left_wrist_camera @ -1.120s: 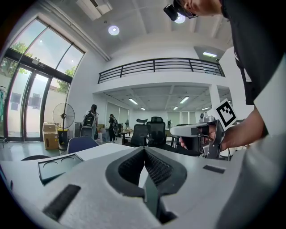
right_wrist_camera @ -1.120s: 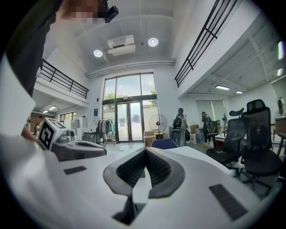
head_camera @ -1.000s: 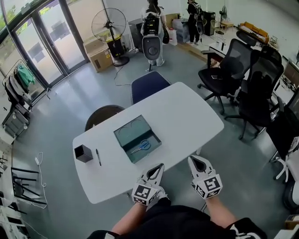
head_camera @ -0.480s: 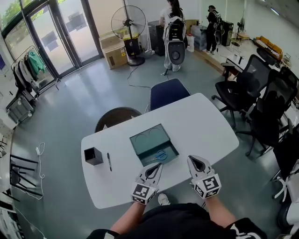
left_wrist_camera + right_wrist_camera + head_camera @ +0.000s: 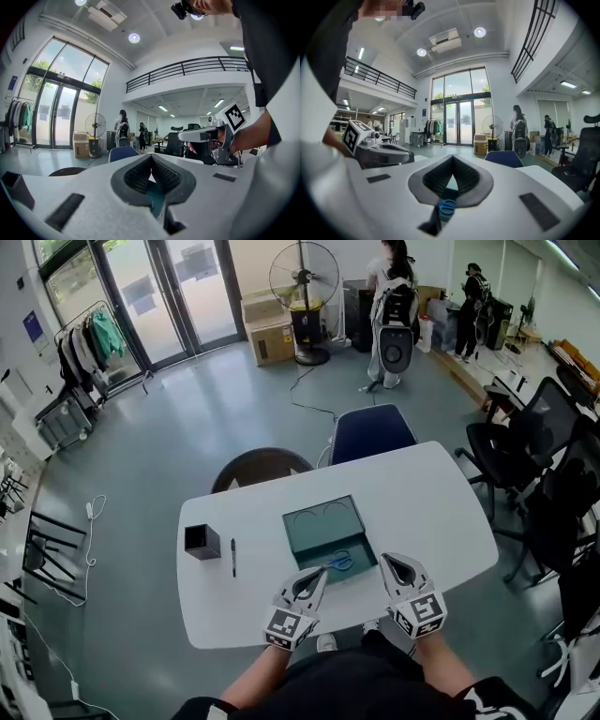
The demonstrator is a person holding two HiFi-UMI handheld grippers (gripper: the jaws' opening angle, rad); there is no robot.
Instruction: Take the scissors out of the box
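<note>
A shallow green box (image 5: 317, 526) lies open in the middle of the white table (image 5: 422, 502). Blue-handled scissors (image 5: 339, 562) lie inside it near its front right corner. My left gripper (image 5: 322, 574) is shut and empty, its tips at the box's near edge just left of the scissors. My right gripper (image 5: 392, 564) is shut and empty, just right of the box's near corner. In the right gripper view the scissors (image 5: 447, 206) show low behind the closed jaws. The left gripper view shows the box's teal inside (image 5: 157, 199) and the right gripper (image 5: 197, 136) alongside.
A black square cup (image 5: 202, 541) and a pen (image 5: 232, 557) lie at the table's left. A blue chair (image 5: 373, 432) and a dark round stool (image 5: 261, 468) stand at its far side, black office chairs (image 5: 525, 442) to the right. People stand by a fan (image 5: 303, 277) far back.
Both grippers have come forward from off the table's near edge to the box's near side. Both stay shut, and the scissors have not moved in the box.
</note>
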